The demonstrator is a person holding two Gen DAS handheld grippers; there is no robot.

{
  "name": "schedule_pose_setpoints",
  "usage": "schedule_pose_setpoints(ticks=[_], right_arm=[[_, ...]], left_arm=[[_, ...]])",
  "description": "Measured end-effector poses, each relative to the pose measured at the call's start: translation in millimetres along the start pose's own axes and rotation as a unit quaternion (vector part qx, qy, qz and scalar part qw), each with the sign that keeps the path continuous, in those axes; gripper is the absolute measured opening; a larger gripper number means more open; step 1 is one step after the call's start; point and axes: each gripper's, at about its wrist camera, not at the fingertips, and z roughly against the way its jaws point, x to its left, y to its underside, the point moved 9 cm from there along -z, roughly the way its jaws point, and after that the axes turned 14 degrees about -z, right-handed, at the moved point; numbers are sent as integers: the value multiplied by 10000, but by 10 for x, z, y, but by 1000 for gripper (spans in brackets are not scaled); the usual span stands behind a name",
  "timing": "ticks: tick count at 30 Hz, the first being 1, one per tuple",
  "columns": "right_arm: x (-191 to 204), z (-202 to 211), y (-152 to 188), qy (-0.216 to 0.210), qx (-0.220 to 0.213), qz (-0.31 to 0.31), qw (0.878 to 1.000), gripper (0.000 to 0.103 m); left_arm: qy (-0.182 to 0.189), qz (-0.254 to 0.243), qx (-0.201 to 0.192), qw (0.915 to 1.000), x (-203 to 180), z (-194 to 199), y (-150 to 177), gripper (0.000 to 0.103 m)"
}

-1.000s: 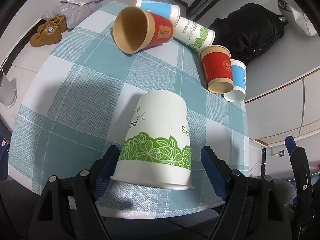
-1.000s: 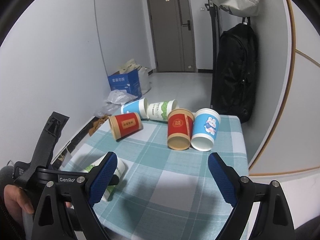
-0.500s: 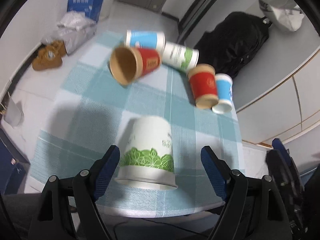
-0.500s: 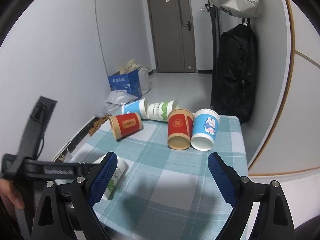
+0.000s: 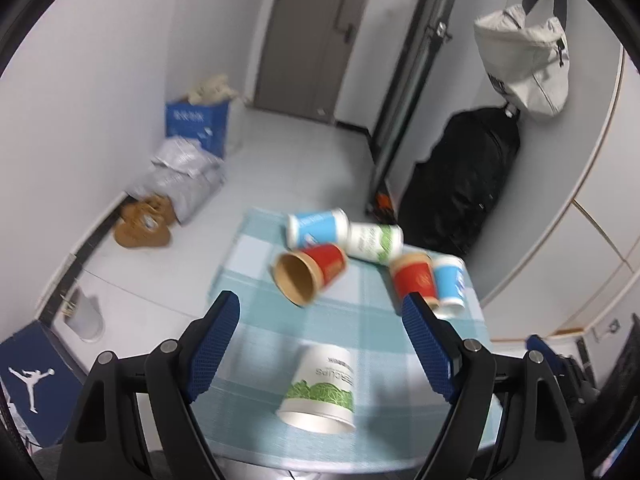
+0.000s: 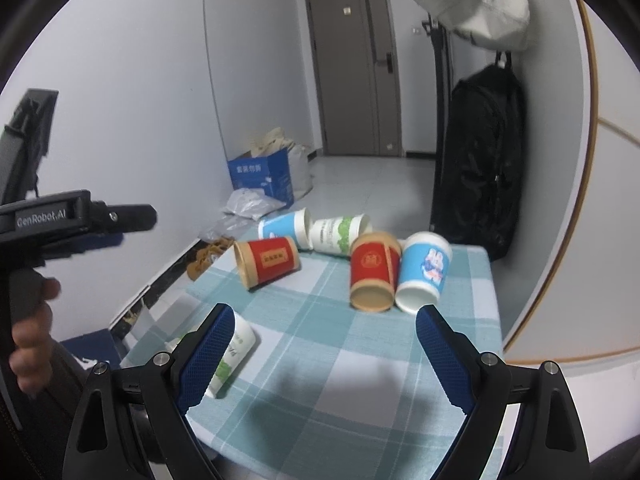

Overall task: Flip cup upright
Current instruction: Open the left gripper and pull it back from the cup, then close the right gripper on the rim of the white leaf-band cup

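The green-leaf cup (image 5: 320,390) sits mouth-down near the table's (image 5: 360,320) near edge, well below the left gripper (image 5: 324,344), whose fingers are spread wide with nothing between them. The right gripper (image 6: 320,356) is likewise spread and empty above the near edge; in its view the cup (image 6: 232,354) shows partly behind its left finger, close to the near left corner.

To flip it well, I would bring the left gripper down level with the cup's middle, one finger on each side of the wall, and close gently (paper crushes easily). Lift clear of the cloth before rolling the wrist over, then set the base flat before letting go. The five cups (image 5: 348,256) lying on their sides at the far edge are well apart, so they should not interfere.
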Motion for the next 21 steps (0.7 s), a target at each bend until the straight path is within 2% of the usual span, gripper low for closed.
schedule_pose_setpoints(ticks=[3, 7, 14, 21], right_arm=[[92, 19, -19, -182, -38, 4, 9998, 93], [272, -23, 44, -389, 71, 167, 9991, 93], [692, -201, 285, -796, 486, 584, 9939, 92], [1052, -434, 566, -892, 839, 1181, 9854, 91]], left_arm=[[-256, 58, -134, 9996, 141, -12, 70, 85], [-465, 187, -112, 9987, 349, -60, 174, 85], [-401, 663, -122, 9969, 647, -66, 166, 85], [-386, 554, 71, 9977, 646, -148, 222, 85]])
